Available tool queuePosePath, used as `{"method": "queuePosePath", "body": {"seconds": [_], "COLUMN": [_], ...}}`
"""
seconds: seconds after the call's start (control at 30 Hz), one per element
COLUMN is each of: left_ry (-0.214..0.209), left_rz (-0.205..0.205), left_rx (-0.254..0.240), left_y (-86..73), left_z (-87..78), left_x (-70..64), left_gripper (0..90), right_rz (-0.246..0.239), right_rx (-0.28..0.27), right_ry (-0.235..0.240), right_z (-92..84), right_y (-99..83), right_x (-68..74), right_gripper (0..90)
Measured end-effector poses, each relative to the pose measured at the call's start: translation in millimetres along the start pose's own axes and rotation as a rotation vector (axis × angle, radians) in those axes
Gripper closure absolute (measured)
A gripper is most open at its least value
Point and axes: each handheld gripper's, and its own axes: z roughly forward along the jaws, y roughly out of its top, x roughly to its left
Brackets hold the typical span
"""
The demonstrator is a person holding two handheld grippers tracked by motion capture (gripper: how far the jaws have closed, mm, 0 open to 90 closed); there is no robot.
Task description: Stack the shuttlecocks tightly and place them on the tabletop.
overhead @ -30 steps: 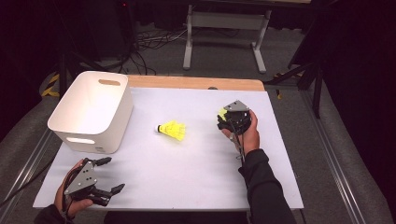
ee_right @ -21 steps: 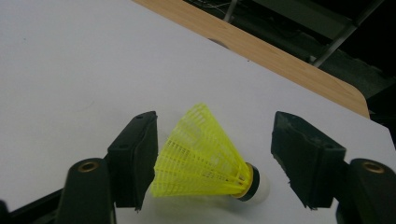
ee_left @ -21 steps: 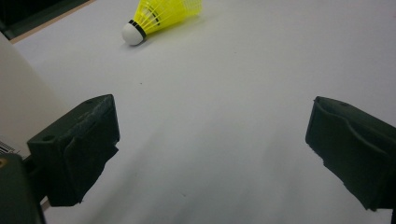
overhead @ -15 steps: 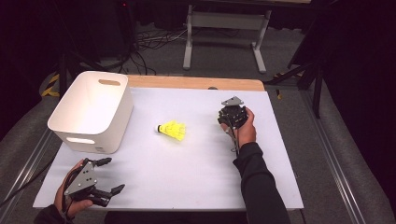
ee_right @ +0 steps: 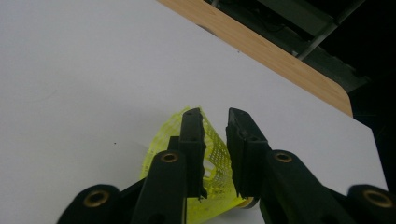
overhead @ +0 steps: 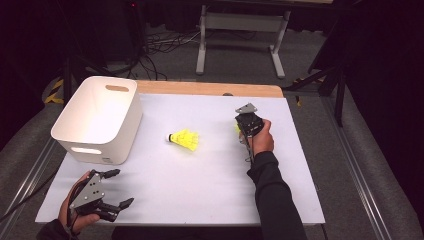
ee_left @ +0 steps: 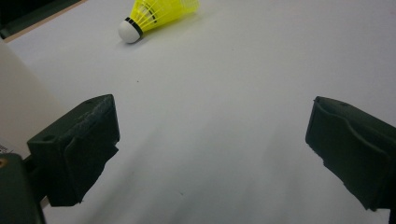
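A yellow shuttlecock (overhead: pixel 184 139) with a white cork lies on its side at the middle of the white table top (overhead: pixel 200 190); it also lies far ahead of my left gripper (ee_left: pixel 156 11). A second yellow shuttlecock (ee_right: pixel 217 154) sits under my right hand at the right of the table. My right gripper (ee_right: pixel 215 116) points down at it, and its jaws have just been closing and now pinch the mesh skirt. A bit of yellow (overhead: pixel 237 128) peeks out beside that gripper (overhead: pixel 241 131). My left gripper (overhead: pixel 121 187) rests at the near left corner, open and empty (ee_left: pixel 210 140).
A white plastic bin (overhead: pixel 100 117) with handle slots stands at the far left of the table. A bare wooden strip (overhead: pixel 210 89) runs along the far edge. Metal stand legs and cables lie on the floor beyond.
My right gripper has sunk a little over the second shuttlecock and its jaws have come together on the skirt. The left gripper and the middle shuttlecock have stayed put.
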Motion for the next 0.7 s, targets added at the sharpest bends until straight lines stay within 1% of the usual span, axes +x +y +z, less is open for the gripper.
{"method": "queuePosePath", "body": {"seconds": [0.13, 0.2, 0.27, 0.3, 0.37, 0.43, 0.53, 0.7], "left_ry": [0.001, 0.003, 0.003, 0.002, 0.003, 0.001, 0.001, 0.003], "left_rz": [0.000, 0.002, 0.002, 0.005, 0.006, 0.006, 0.006, 0.006], "left_rx": [0.001, 0.003, 0.002, 0.003, 0.005, 0.004, 0.001, 0.000], "left_y": [0.0, 0.1, 0.2, 0.5, 0.5, 0.9, 1.7, 1.7], "left_z": [0.0, 0.1, 0.3, 0.5, 0.8, 1.2, 1.8, 1.5], "left_x": [0.0, -0.2, -0.3, -0.7, -0.8, -0.8, -1.5, -1.2], "left_gripper": [3.5, 3.5, 3.5, 3.5, 3.5, 3.5, 3.5, 3.5], "right_rz": [-0.041, -0.045, -0.045, -0.020, -0.009, 0.020, 0.042, 0.067], "right_rx": [0.008, -0.001, -0.002, -0.020, -0.031, -0.050, -0.080, -0.140], "right_ry": [-0.049, -0.059, -0.065, -0.068, -0.065, -0.044, -0.024, 0.033], "right_z": [-3.7, -6.3, -8.0, -12.0, -15.3, -19.3, -26.5, -40.0], "right_y": [2.4, 2.8, 3.0, 2.9, 2.7, 2.3, 2.7, 5.9], "right_x": [0.4, -1.3, -2.6, -6.5, -10.0, -13.5, -16.5, -13.9], "right_gripper": [85.3, 87.3, 88.0, 88.8, 89.3, 89.4, 89.7, 89.8]}}
